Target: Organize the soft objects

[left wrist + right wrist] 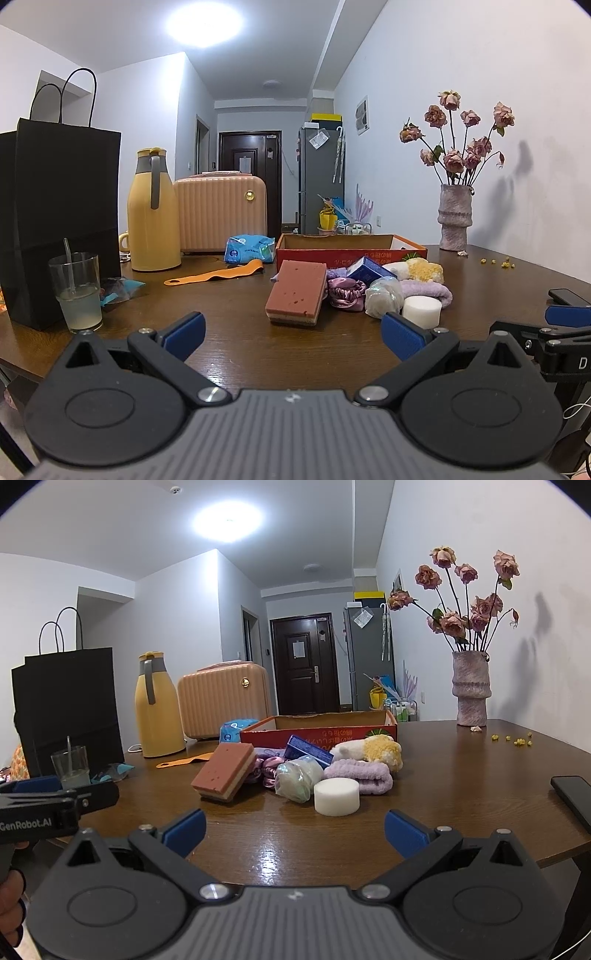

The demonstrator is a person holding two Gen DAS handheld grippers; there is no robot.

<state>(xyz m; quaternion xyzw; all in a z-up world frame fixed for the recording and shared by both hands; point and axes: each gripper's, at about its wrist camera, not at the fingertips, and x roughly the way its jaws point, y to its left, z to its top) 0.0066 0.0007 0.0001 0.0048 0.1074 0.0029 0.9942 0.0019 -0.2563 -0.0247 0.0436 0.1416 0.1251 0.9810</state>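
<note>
Left tool (pixel 293 334), right tool (pixel 294 829) spread wide, empty; bare table (pixel 461 794) before sponge (pixel 225 771).

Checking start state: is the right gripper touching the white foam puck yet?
Apart. Right wrist view shows bare table between the open right gripper and the white foam puck.

Table (pixel 461 775) w/ sponge (pixel 225 771), box (pixel 317 729)

White walls (pixel 424 92), bright ceiling light (pixel 203 22) overhead. Down the corridor, dark door (pixel 303 664) shut, grey fridge (pixel 319 177) beside it. Brown wooden table (pixel 461 794) gleaming.
</note>
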